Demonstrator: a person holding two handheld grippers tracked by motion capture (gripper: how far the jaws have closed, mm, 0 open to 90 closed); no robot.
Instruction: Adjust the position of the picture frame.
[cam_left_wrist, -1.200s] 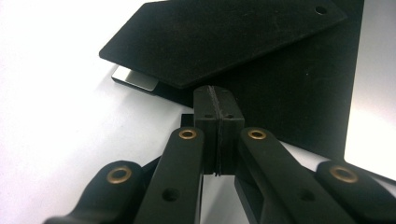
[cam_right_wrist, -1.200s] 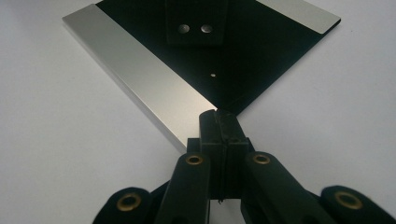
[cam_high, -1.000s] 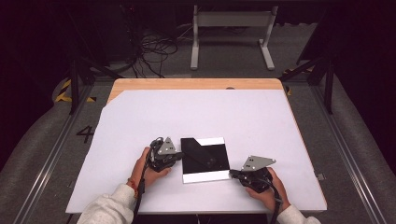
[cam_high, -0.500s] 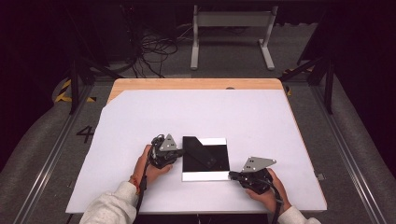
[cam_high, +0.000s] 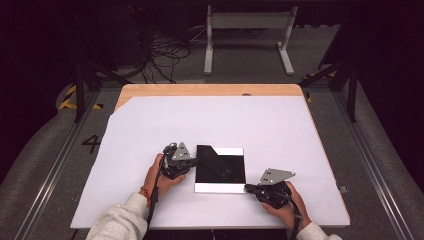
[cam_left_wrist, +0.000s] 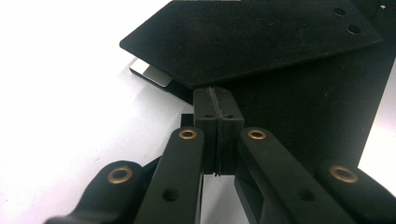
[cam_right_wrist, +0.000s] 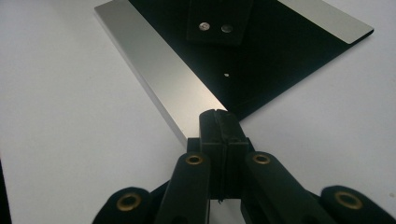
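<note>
High view: a black plate (cam_high: 220, 168) with silver edges lies low centre on the table (cam_high: 150, 130), left gripper (cam_high: 192, 162) and right gripper (cam_high: 248, 188) at its sides.

Left gripper view: jaws closed, empty, tips against the plate (cam_left_wrist: 261, 42).

Right gripper view: jaws closed at the plate's (cam_right_wrist: 261, 60) silver corner. It looks like nudging or squaring the plate; the next push needs both tips kept on the edges.

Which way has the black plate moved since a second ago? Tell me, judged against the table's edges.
No. The black plate lies at the same spot on the white table, with the left gripper and right gripper at its edges.
</note>
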